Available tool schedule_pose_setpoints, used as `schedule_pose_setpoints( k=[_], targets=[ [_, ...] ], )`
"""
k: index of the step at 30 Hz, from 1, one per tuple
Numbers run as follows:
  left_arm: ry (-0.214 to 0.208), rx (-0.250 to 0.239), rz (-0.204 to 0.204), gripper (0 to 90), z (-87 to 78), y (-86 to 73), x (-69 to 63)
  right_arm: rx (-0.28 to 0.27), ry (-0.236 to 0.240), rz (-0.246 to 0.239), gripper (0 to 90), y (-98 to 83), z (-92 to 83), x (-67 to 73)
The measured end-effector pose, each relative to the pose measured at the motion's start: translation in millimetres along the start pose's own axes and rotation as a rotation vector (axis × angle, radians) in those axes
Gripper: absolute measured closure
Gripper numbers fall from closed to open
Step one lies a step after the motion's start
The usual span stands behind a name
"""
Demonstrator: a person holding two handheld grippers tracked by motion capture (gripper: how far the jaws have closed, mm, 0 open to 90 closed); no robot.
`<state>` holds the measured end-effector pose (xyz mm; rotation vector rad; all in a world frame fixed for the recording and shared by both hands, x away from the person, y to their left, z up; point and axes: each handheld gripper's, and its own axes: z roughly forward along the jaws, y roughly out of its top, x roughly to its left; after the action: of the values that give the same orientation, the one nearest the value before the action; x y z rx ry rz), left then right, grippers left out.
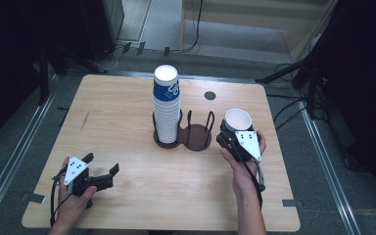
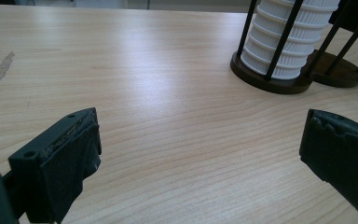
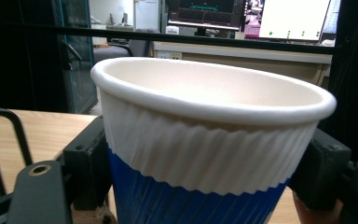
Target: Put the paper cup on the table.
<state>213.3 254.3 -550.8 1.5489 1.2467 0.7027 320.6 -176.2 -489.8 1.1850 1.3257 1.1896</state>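
Observation:
A white and blue ribbed paper cup point(image 1: 238, 119) stands upright between the jaws of my right gripper point(image 1: 235, 136), just right of the holder. In the right gripper view the cup point(image 3: 205, 140) has both black pads point(image 3: 88, 163) pressed against its sides, so this gripper point(image 3: 205, 191) is shut on it. A tall stack of the same cups point(image 1: 166, 105) sits in the left ring of a dark wire cup holder point(image 1: 198, 137). My left gripper point(image 1: 101, 163) rests near the table's front left, open and holding nothing. Its view shows its jaws point(image 2: 200, 140) wide apart over bare wood.
The holder's right ring point(image 2: 338, 72) has no cups in it. A small dark round cap point(image 1: 209, 95) is set in the wooden table point(image 1: 127, 107) at the back. A faint scuff mark point(image 2: 0, 70) lies on the left part of the table.

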Motion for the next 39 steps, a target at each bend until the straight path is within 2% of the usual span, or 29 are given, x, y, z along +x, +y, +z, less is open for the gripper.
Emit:
schedule_pose_setpoints(
  k=[6, 10, 14, 16, 18, 19, 21, 25, 39],
  targets=[
    [0.001, -0.001, 0.002, 0.0, -0.1, 0.0, 0.0, 0.011, -0.013, -0.015, 20.8, -9.5, 8.2, -5.6],
    [-0.002, 0.001, -0.003, 0.0, -0.1, 0.0, 0.5, 0.038, -0.017, 0.002, 20.7, -15.9, 14.5, -9.8],
    [-0.002, 0.000, -0.002, 0.0, -0.1, 0.0, 0.4, 0.080, -0.043, 0.003, 20.7, -24.1, 22.9, -15.6],
    [-0.001, 0.000, -0.002, 0.0, -0.1, 0.0, 0.4, 0.080, -0.042, 0.005, 20.6, -25.1, 23.8, -16.9],
    [-0.001, 0.000, -0.001, 0.0, -0.1, 0.0, 0.3, 0.087, -0.036, 0.044, 20.6, -27.2, 25.6, -19.6],
    [-0.001, 0.000, -0.002, 0.0, -0.1, 0.0, 0.3, 0.094, -0.038, 0.047, 20.5, -27.9, 26.3, -20.0],
    [-0.001, 0.001, -0.001, 0.0, -0.1, 0.0, 0.4, 0.102, -0.031, 0.027, 20.4, -30.7, 27.9, -20.6],
    [-0.001, 0.000, -0.001, 0.0, -0.1, 0.0, 0.3, 0.130, -0.038, 0.028, 20.1, -35.8, 31.3, -21.9],
    [-0.001, 0.001, 0.000, 0.0, 0.0, 0.0, 0.2, 0.169, -0.063, 0.063, 19.3, -48.6, 41.7, -29.5]
  ],
)
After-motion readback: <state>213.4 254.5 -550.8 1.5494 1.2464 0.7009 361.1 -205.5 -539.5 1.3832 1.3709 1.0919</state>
